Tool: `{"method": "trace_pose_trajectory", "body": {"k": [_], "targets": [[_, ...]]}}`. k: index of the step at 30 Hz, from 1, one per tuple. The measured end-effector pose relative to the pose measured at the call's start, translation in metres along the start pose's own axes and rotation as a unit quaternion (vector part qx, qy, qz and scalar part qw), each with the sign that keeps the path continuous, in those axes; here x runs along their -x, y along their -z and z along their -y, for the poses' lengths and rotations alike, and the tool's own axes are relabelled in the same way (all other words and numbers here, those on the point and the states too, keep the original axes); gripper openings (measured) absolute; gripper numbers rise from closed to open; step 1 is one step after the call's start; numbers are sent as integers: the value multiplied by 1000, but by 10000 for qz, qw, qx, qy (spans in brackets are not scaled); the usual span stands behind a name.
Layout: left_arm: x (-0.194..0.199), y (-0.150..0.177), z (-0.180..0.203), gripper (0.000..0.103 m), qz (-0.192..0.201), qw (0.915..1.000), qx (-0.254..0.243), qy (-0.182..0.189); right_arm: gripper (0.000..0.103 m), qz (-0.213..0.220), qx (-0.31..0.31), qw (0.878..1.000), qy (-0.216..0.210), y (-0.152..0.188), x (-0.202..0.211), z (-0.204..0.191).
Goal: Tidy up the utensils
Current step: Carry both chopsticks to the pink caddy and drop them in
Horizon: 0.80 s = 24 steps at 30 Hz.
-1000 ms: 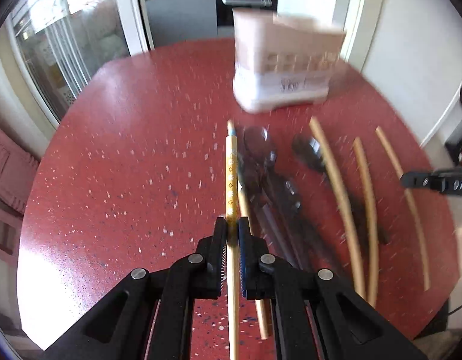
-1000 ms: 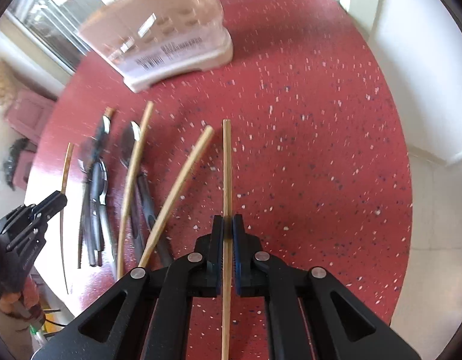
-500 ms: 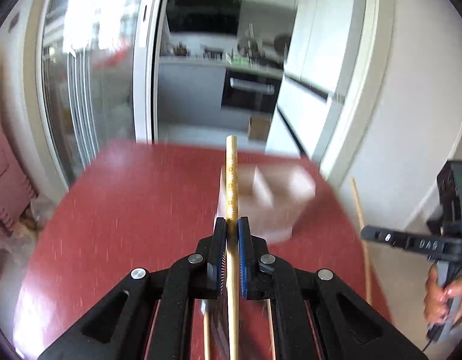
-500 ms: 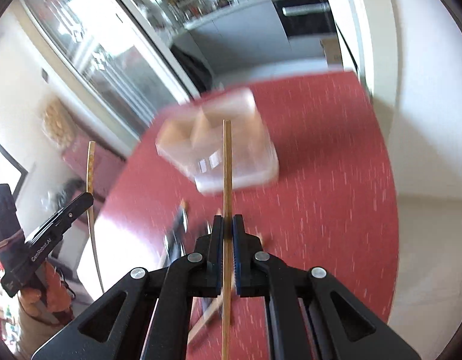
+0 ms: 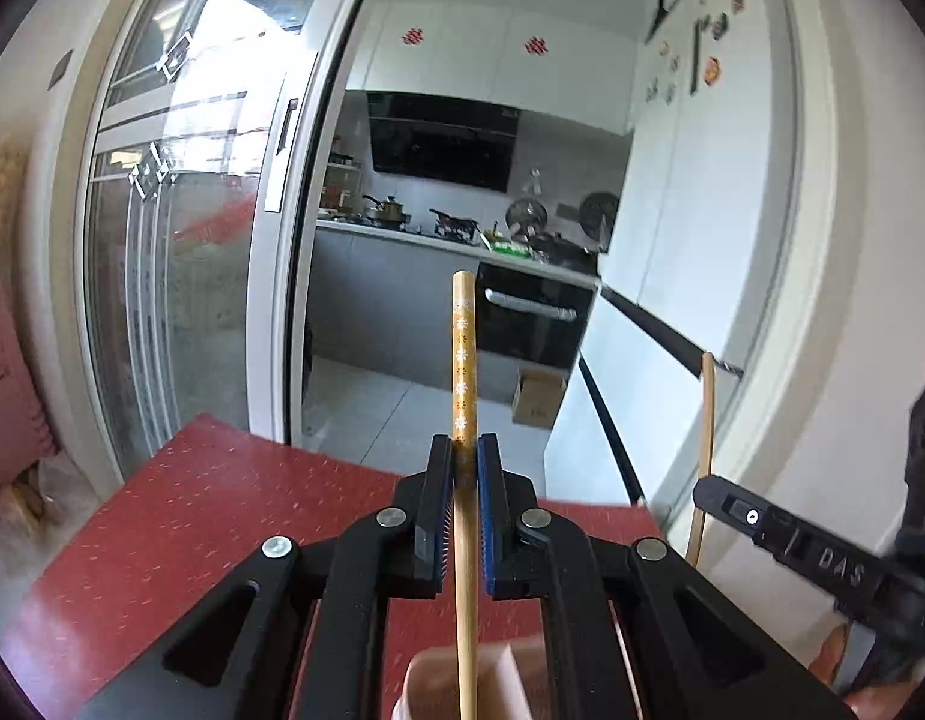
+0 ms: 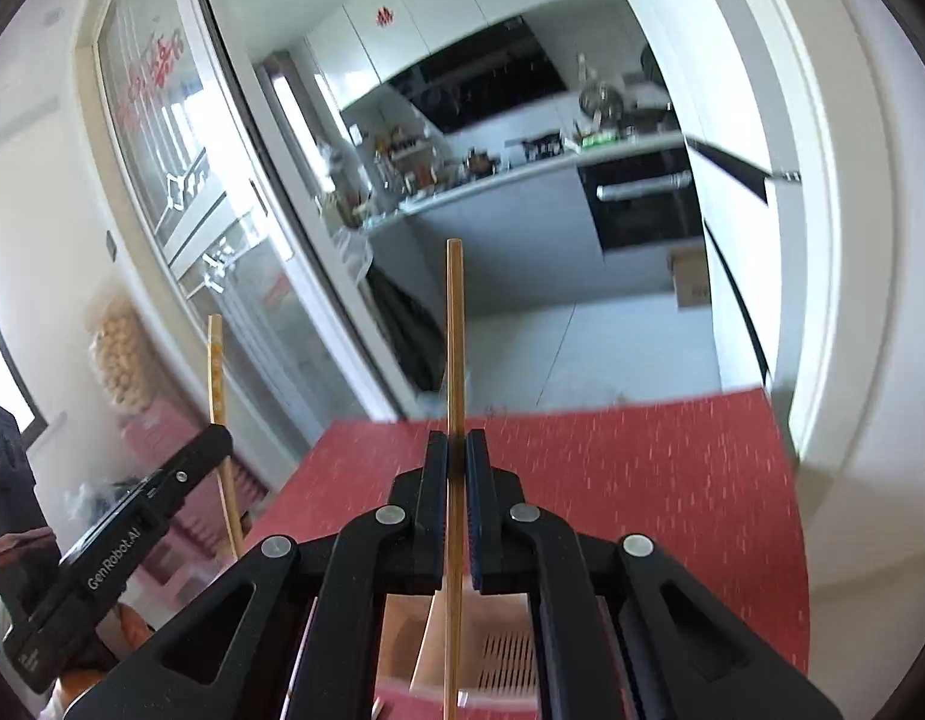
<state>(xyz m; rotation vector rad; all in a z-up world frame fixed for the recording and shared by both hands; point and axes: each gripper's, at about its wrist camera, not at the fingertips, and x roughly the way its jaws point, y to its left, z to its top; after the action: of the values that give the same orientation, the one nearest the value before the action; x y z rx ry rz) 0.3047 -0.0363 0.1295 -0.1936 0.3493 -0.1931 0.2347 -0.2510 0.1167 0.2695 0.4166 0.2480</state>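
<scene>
L claw clamped on patterned chopstick, R claw clamped on plain chopstick, both above holder, red table

Red speckled desk, pale pink utensil holder standing on it near the lower edge, slotted floor inside

We see a glass sliding door, white walls, and a sunlit kitchen with a built-in oven.
</scene>
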Motion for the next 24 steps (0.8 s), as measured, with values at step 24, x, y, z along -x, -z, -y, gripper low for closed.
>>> {"method": "trace_pose_trajectory", "body": {"k": [24], "targets": [[-19, 96, 1, 37, -274, 9977, -541, -297, 6, 317, 1867, 9807, 476, 92, -24, -35]]}}
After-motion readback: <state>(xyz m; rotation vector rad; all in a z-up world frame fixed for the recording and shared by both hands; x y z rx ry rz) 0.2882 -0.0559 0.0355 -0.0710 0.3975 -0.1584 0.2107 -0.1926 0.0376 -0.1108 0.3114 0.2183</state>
